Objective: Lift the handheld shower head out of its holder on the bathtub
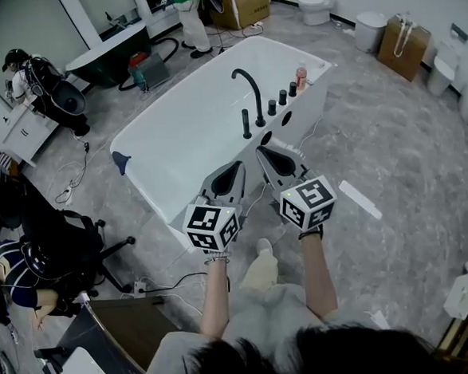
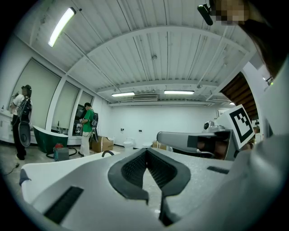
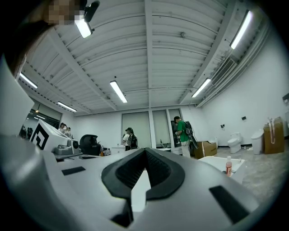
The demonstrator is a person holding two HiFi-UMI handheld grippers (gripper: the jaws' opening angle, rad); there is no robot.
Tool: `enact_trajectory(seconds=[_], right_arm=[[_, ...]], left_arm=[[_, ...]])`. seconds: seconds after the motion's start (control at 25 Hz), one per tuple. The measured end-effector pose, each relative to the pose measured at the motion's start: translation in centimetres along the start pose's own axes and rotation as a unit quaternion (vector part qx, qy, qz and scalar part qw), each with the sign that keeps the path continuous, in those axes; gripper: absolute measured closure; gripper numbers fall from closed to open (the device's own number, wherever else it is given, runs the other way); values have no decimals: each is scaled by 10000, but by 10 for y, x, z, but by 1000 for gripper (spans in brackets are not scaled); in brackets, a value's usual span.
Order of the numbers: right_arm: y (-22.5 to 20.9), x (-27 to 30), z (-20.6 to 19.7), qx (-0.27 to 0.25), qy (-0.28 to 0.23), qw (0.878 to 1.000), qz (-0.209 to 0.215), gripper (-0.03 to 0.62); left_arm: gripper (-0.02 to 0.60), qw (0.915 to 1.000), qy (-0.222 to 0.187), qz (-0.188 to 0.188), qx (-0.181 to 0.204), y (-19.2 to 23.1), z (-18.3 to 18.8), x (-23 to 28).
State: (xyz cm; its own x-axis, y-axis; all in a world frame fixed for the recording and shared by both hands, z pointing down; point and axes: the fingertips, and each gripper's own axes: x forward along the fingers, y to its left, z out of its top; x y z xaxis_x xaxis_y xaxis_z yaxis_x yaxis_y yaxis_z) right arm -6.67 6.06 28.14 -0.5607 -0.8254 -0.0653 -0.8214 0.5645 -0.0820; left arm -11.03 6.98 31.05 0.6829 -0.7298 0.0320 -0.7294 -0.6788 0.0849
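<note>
The white bathtub lies ahead of me in the head view. On its near rim stand a black arched spout, three black knobs and a slim black upright handheld shower head in its holder. My left gripper hangs shut and empty just in front of the tub's side. To its right, my right gripper is also shut and empty, its tip close below the shower head without touching it. Both point level toward the tub.
A pink bottle stands on the tub's far corner. Cables trail on the floor at left by an office chair. A dark tub, a cardboard box, toilets, a paper bag and several people stand around.
</note>
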Motion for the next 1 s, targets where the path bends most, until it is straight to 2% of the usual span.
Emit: enact_trajectory(seconds=[0.52, 1.0], right_arm=[[-69, 50, 4, -181, 85, 9998, -44, 595], [-108, 103, 6, -235, 133, 9996, 38, 595]], left_arm=[[577, 9999, -38, -153, -33, 28, 7, 87], [577, 9999, -100, -19, -74, 74, 12, 133]])
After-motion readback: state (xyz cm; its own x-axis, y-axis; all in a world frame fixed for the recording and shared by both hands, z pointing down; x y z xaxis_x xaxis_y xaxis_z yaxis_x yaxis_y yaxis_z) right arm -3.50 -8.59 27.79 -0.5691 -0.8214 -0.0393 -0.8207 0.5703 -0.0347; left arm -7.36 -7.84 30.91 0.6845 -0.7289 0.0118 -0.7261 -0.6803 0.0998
